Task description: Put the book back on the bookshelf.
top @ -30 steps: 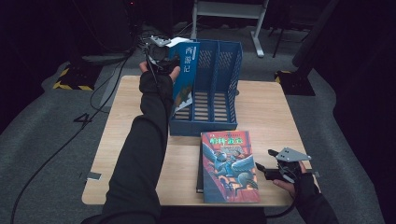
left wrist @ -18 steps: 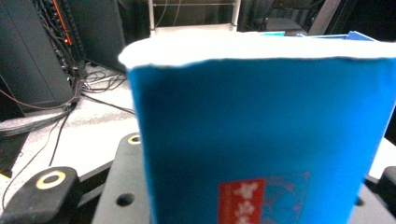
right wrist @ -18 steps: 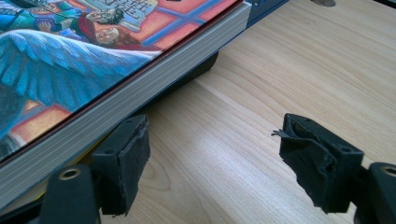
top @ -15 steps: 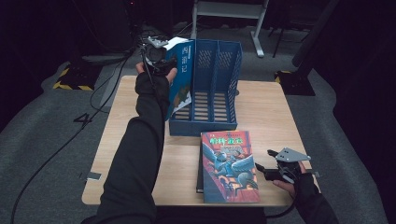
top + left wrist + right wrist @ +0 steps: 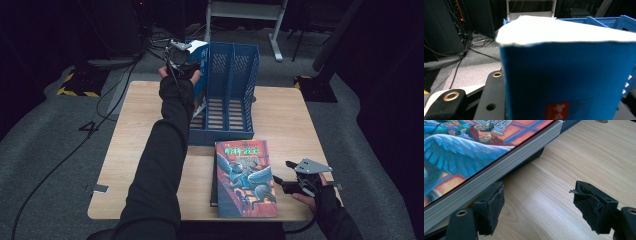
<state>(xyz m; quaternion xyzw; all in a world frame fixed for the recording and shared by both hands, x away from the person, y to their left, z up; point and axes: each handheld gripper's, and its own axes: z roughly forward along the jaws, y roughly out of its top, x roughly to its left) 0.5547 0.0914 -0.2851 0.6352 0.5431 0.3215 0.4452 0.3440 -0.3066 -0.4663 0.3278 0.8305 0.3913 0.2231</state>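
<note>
On the wooden table (image 5: 280,115), the blue file rack (image 5: 235,95) takes a blue book (image 5: 200,60), clamped upright in the left gripper (image 5: 181,59) over its leftmost slot. Next: lower it straight. The right gripper (image 5: 292,185) rests open beside the illustrated book (image 5: 245,177).

The high view looks forward and down from above the person's side onto the whole table (image 5: 280,110), arms entering from the bottom. The left gripper view sits very close behind a blue book (image 5: 564,82), facing past it to the rack (image 5: 599,21) and the floor beyond; the high view shares that book (image 5: 200,55) and rack (image 5: 235,75). The right gripper view lies low over the tabletop (image 5: 564,170), facing along it, close to the picture book (image 5: 474,152), which the high view (image 5: 245,177) also shows.
</note>
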